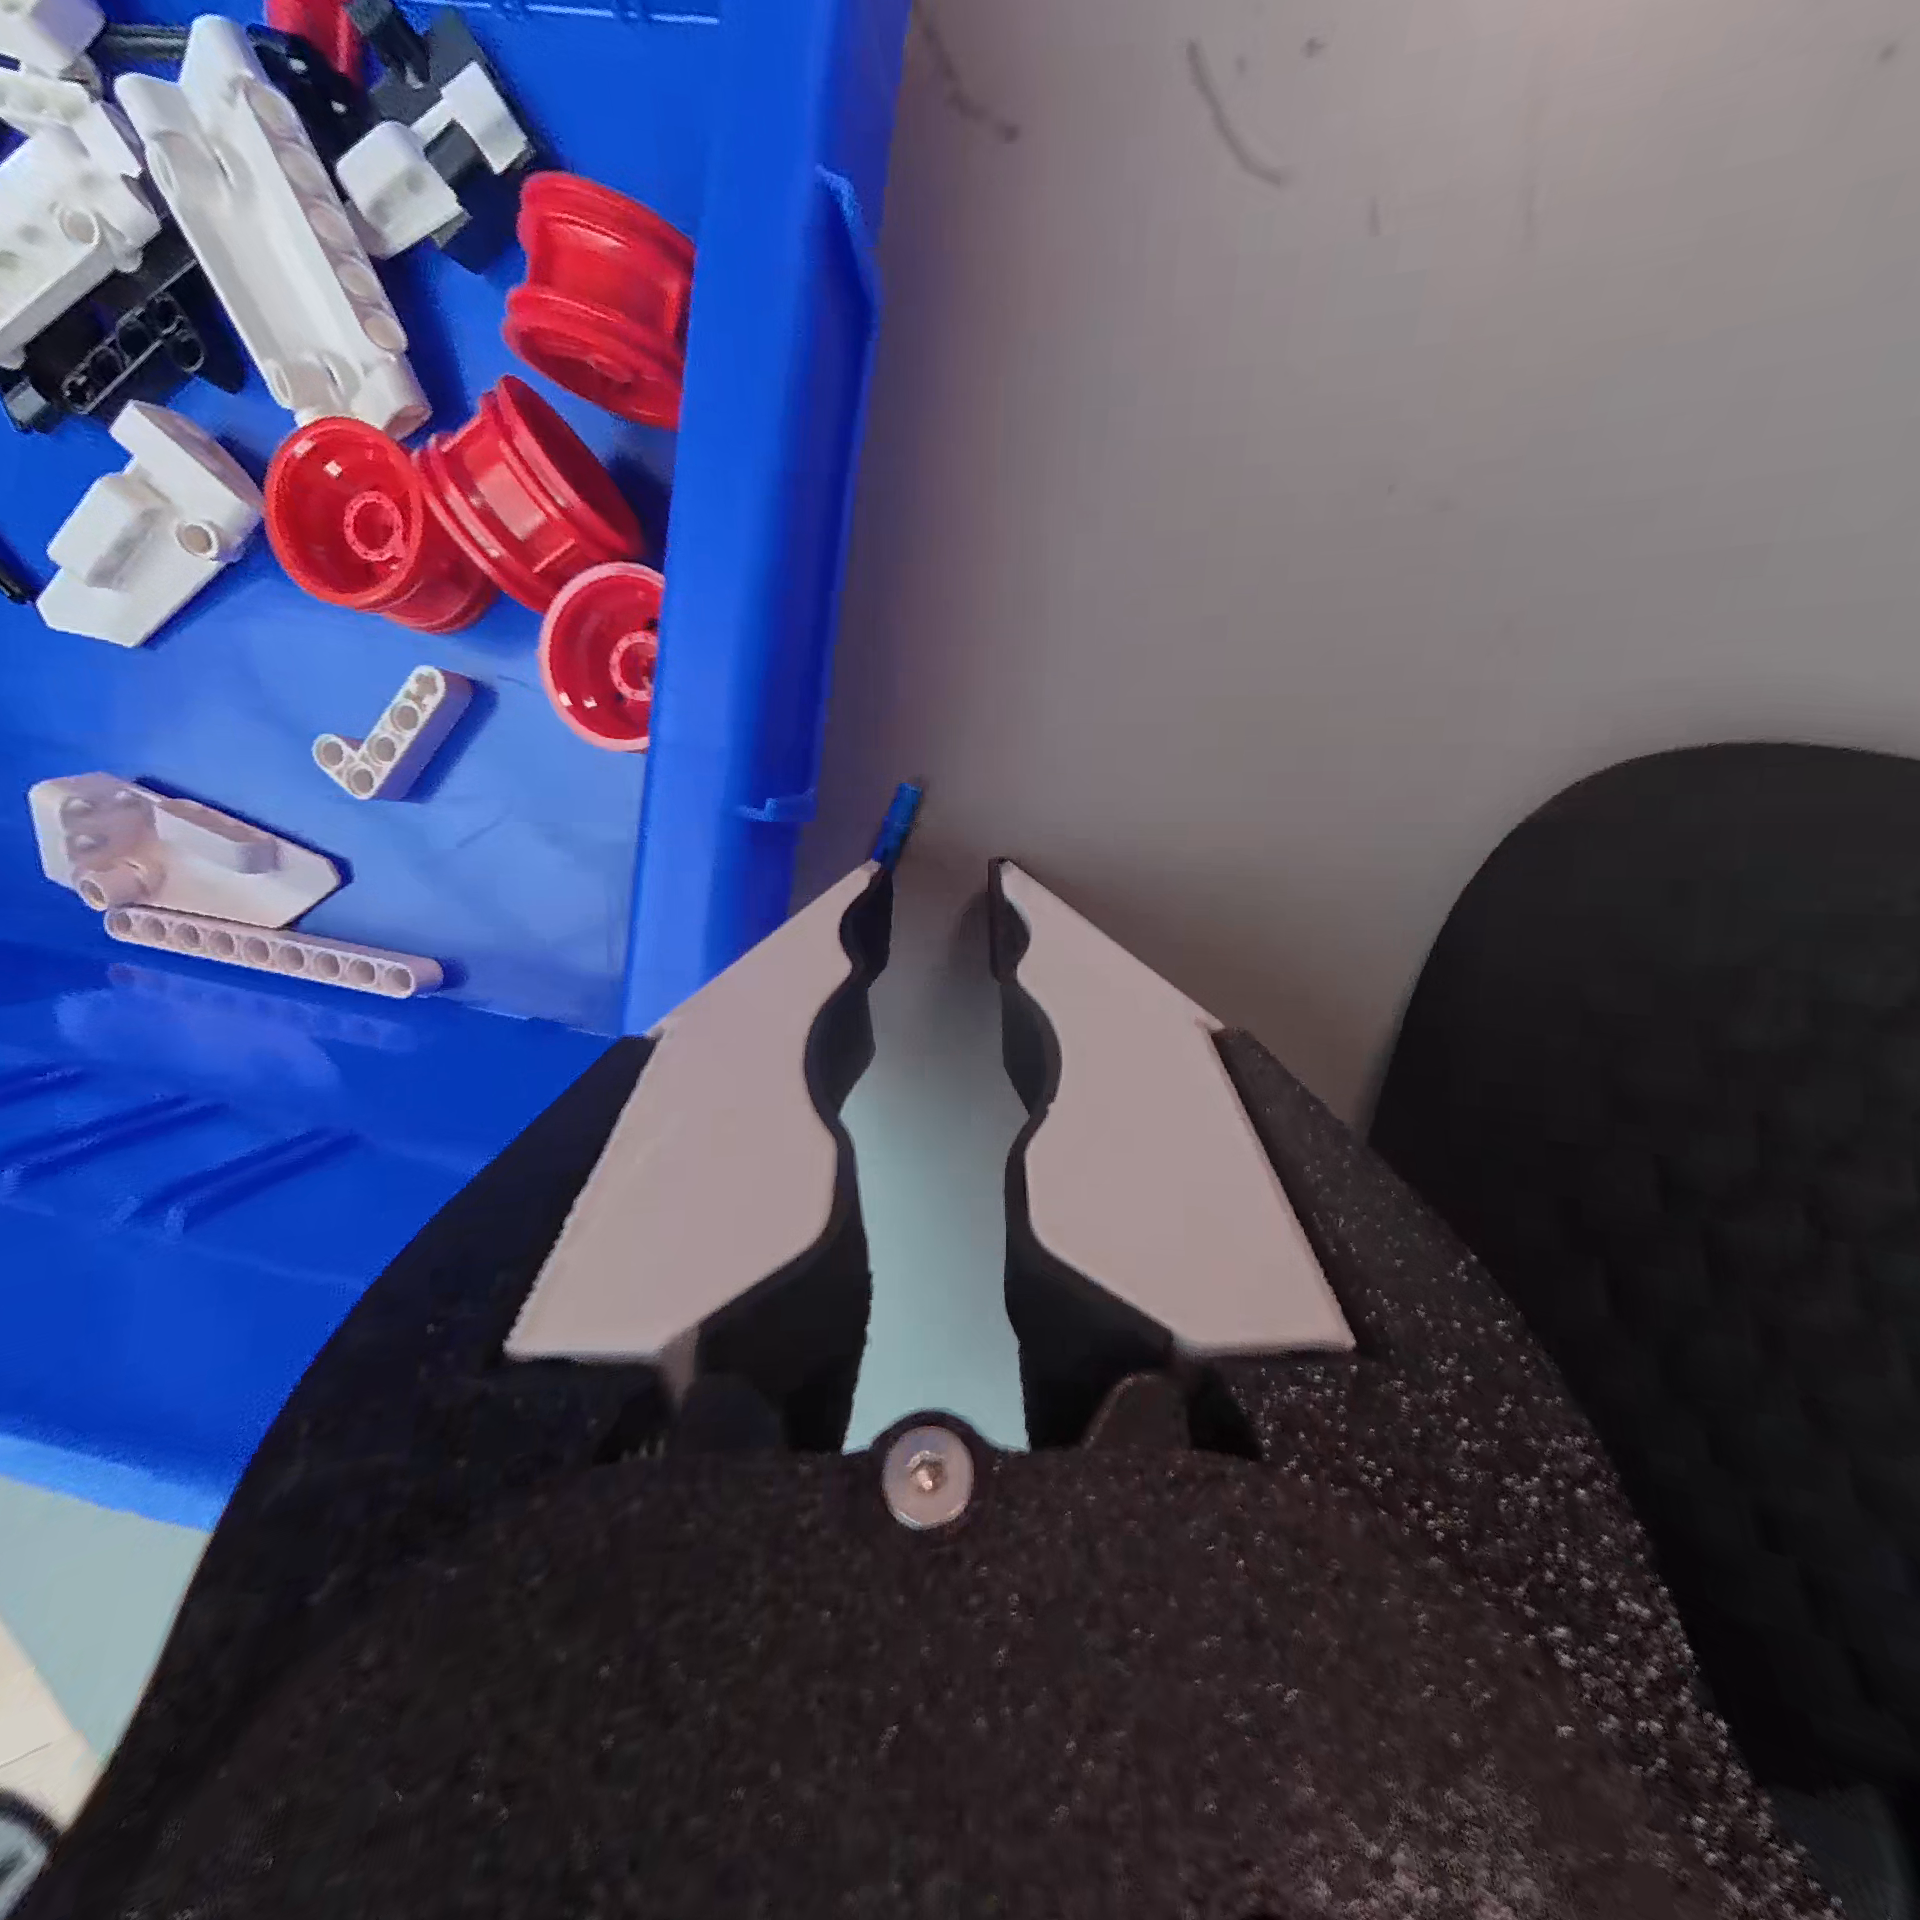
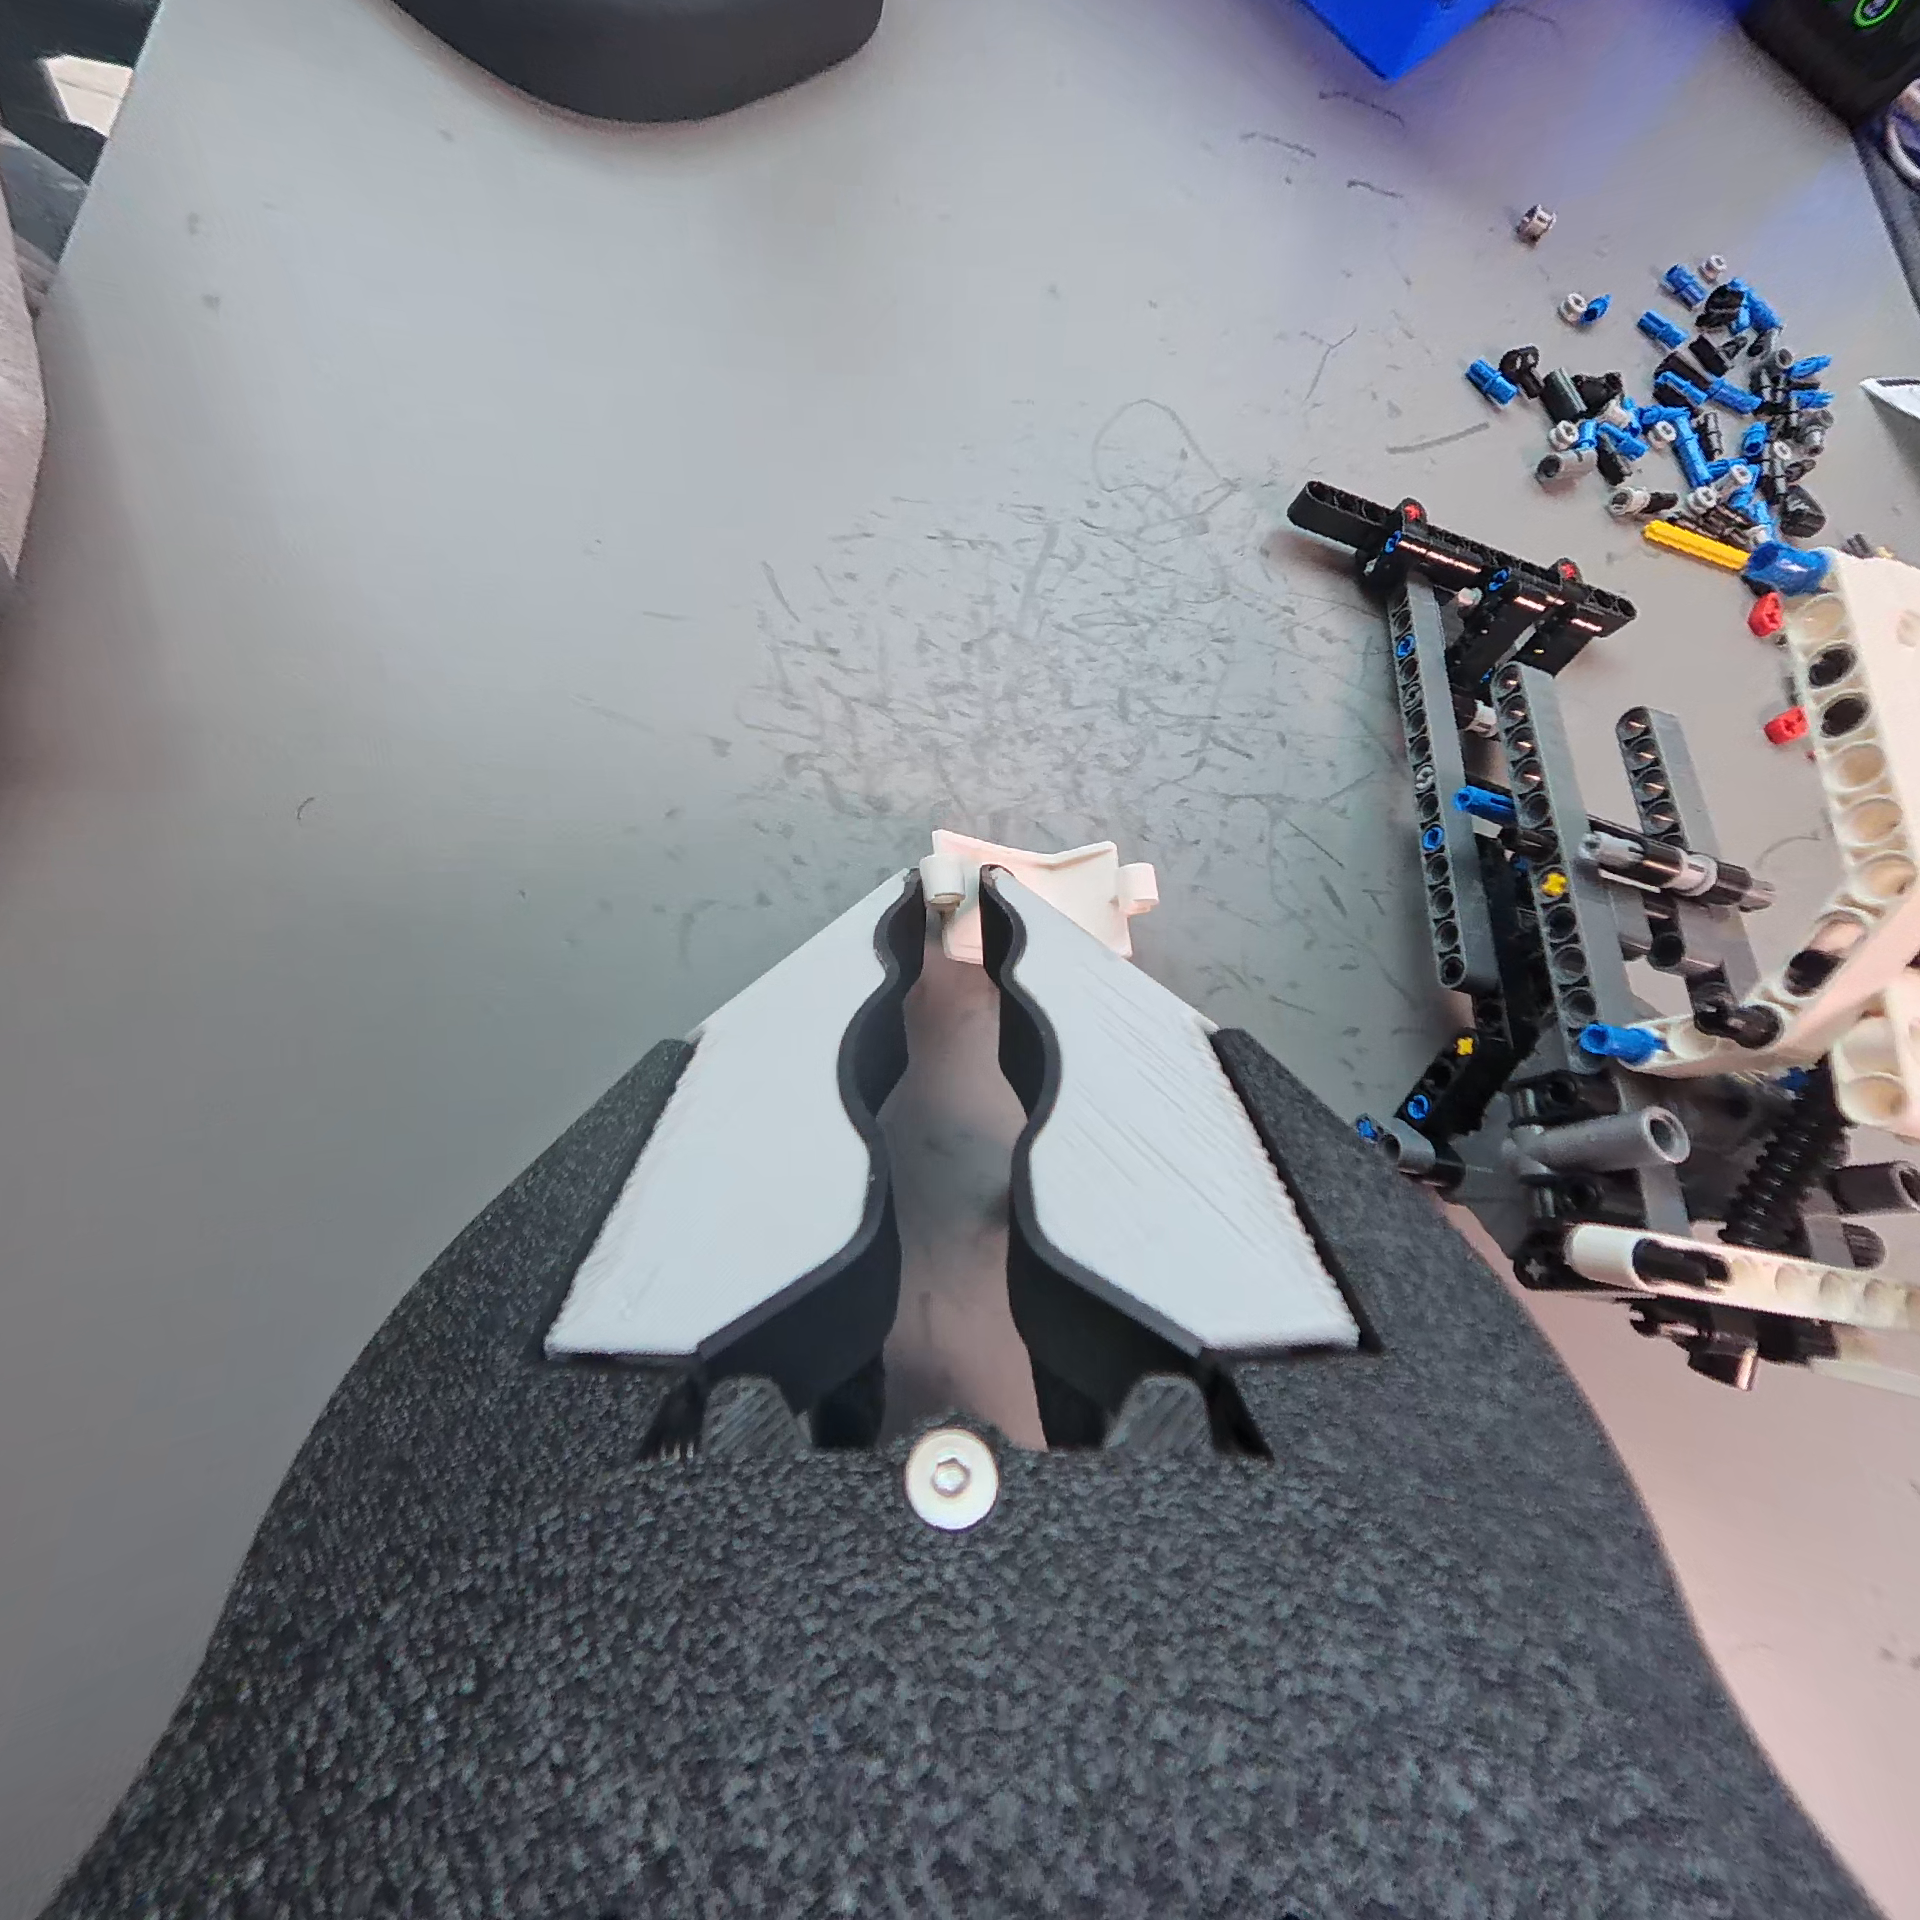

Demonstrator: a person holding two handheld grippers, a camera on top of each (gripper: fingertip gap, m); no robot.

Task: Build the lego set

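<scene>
While right hand-held gripper (image 2: 954,881) pinches white piece (image 2: 1023,883) at its tips, left hand-held gripper (image 1: 940,868) slightly apart, blue pin (image 1: 900,821) at one fingertip.

- A grey table (image 2: 520,520), its top scuffed with dark scratches (thickest near the middle).
- A black chair (image 1: 1683,1195), rounded, at the table edge.
- A dark device (image 2: 1839,42) in the far corner, blurred, perhaps a controller with a green ring.
- A white paper (image 2: 1896,400) at the right edge.
</scene>
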